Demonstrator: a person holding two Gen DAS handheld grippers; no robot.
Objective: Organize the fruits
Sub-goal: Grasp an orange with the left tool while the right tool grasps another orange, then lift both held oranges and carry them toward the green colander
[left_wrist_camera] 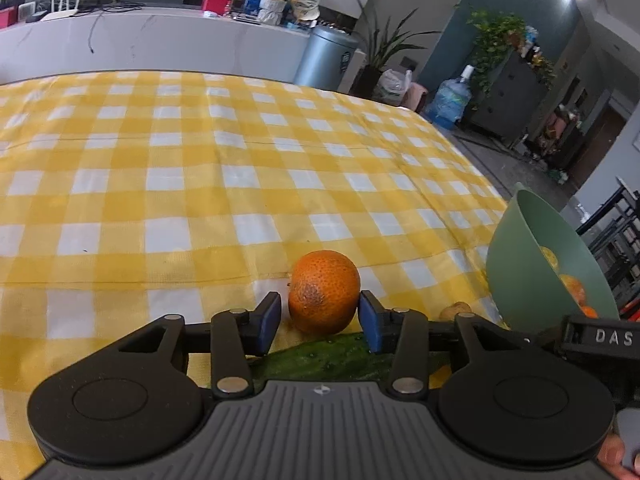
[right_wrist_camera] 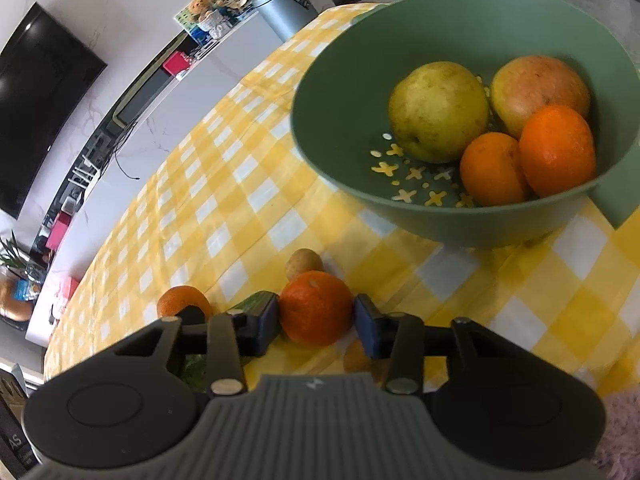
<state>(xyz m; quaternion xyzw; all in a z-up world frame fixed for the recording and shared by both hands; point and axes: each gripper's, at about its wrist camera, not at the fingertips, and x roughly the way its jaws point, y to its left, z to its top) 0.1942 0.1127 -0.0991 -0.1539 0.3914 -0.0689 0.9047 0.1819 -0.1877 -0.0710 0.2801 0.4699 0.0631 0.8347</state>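
Observation:
In the left wrist view my left gripper (left_wrist_camera: 319, 318) is open around a speckled orange (left_wrist_camera: 324, 291) that rests on the yellow checked cloth; the right pad touches it, the left pad stands a little off. A cucumber (left_wrist_camera: 320, 360) lies under the fingers. In the right wrist view my right gripper (right_wrist_camera: 316, 322) is shut on another orange (right_wrist_camera: 314, 312), with both pads against its sides. The green bowl (right_wrist_camera: 332, 120) ahead holds two oranges (right_wrist_camera: 556, 148), a yellow pear-like fruit (right_wrist_camera: 438, 110) and a reddish fruit (right_wrist_camera: 538, 88). The speckled orange also shows at left (right_wrist_camera: 180, 300).
A small brown fruit (right_wrist_camera: 303, 263) lies beyond the right gripper's orange, and another (right_wrist_camera: 356, 358) under its right finger. The bowl shows at the right of the left wrist view (left_wrist_camera: 520, 264), near the table's right edge. A cucumber end (right_wrist_camera: 252, 302) sits by the right gripper's left finger.

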